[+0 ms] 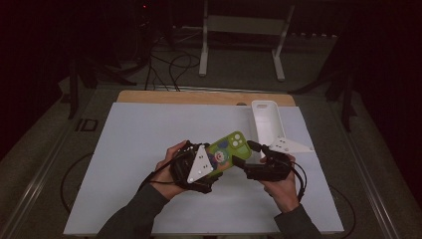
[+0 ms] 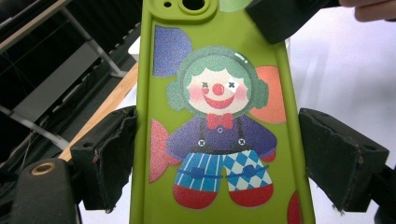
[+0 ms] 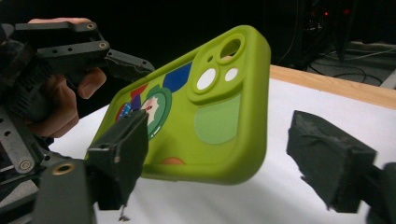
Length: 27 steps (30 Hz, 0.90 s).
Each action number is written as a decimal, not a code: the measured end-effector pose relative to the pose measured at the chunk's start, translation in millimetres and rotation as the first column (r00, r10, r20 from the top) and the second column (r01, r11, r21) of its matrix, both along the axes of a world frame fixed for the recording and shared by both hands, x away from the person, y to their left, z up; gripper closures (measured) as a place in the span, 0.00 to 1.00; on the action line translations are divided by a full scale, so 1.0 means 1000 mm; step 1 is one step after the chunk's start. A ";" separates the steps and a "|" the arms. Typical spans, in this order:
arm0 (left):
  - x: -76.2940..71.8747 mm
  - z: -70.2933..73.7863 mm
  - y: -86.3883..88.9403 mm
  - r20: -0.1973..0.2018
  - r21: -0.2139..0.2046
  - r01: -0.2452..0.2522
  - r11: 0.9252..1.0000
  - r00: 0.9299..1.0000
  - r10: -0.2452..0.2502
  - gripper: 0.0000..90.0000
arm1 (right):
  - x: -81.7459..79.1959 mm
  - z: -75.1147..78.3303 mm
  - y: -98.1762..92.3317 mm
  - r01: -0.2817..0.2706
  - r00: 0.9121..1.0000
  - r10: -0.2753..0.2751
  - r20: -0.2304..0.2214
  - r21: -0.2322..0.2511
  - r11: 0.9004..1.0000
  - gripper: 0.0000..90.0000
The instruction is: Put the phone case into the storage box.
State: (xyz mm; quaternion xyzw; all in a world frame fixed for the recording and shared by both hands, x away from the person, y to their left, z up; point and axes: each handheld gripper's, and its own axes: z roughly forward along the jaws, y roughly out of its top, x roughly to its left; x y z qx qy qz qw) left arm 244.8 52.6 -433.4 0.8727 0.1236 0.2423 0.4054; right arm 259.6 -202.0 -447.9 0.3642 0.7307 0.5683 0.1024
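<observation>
A green phone case (image 1: 228, 148) printed with a clown is held above the white mat. Its printed back faces up and its camera cutout points away from the person. My left gripper (image 1: 219, 162) is shut on its lower half, and in the left gripper view the two pads press the case (image 2: 217, 116) by its long edges. My right gripper (image 1: 246, 154) stands open around the case's camera end (image 3: 219, 107). Its left pad (image 3: 121, 149) lies against the case, while its right pad (image 3: 327, 158) stands clear of it.
A white phone case (image 1: 266, 124) lies open side up at the back right of the white mat (image 1: 144, 149). A wooden table edge (image 1: 199, 97) runs behind the mat. A white stand (image 1: 244, 30) and cables are on the floor beyond.
</observation>
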 end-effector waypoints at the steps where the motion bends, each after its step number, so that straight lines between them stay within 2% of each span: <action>1: 0.000 0.000 0.000 0.000 -0.002 0.000 1.000 1.000 0.000 0.17 | 0.000 0.000 0.001 0.001 1.000 -0.001 -0.006 0.000 1.000 0.26; 9: 0.000 -0.003 -0.003 -0.011 0.004 0.003 1.000 1.000 -0.003 0.17 | 0.001 -0.002 0.004 -0.057 0.997 0.059 -0.047 0.030 0.998 0.46; 15: 0.001 -0.006 -0.005 -0.015 0.024 0.001 1.000 1.000 -0.001 0.17 | 0.005 -0.004 -0.006 -0.108 0.989 0.120 -0.086 0.135 0.985 0.67; 16: 0.001 -0.007 -0.005 -0.018 0.029 0.001 1.000 1.000 -0.001 0.17 | 0.005 -0.004 -0.007 -0.117 0.988 0.131 -0.086 0.150 0.982 0.69; 21: 0.004 -0.011 -0.010 -0.031 0.050 -0.015 0.999 0.999 0.016 0.17 | 0.004 -0.003 -0.007 -0.137 0.985 0.152 -0.080 0.165 0.977 0.77; 23: 0.006 -0.012 -0.010 -0.041 0.049 -0.018 0.999 0.999 0.020 0.17 | 0.004 -0.002 -0.004 -0.158 0.982 0.174 -0.074 0.177 0.971 0.85; 27: 0.009 -0.013 -0.007 -0.066 0.034 -0.006 0.999 0.998 0.008 0.17 | 0.003 0.000 -0.001 -0.166 0.982 0.178 -0.057 0.163 0.972 0.85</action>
